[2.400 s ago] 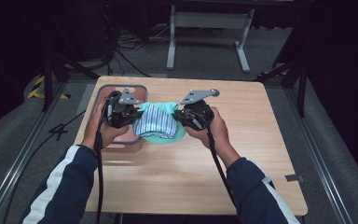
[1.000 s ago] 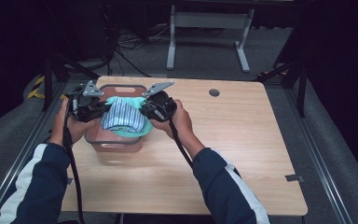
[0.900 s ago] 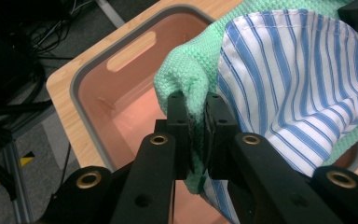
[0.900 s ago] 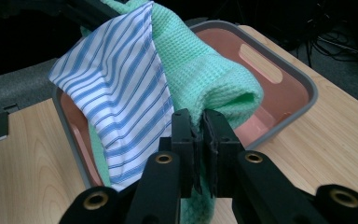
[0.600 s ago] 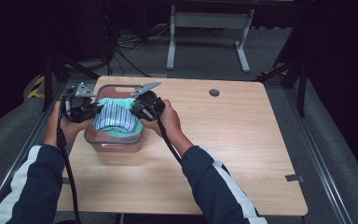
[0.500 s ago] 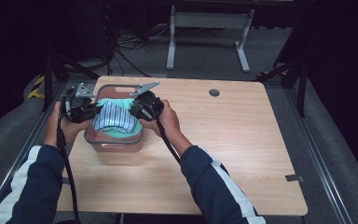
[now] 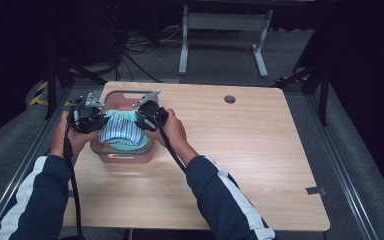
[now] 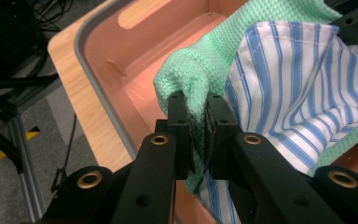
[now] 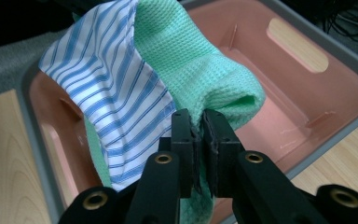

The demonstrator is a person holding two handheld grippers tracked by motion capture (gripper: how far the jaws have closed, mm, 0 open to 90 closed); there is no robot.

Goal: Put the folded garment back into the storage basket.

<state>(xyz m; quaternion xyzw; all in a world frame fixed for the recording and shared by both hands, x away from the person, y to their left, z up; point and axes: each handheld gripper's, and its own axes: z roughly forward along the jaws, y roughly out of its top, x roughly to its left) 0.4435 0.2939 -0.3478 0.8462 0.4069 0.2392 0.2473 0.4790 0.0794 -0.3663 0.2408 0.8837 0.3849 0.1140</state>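
I've carried the folded cloths (image 7: 121, 131) across the table (image 7: 260, 165) from its middle to the pink bin (image 7: 125, 152) at the far left, now sunk onto it, so only release remains, I judge. My left gripper (image 8: 197, 105) pinches the green edge at 9 o'clock of the bundle; my right gripper (image 9: 198, 122) is clenched on it at 3 o'clock.
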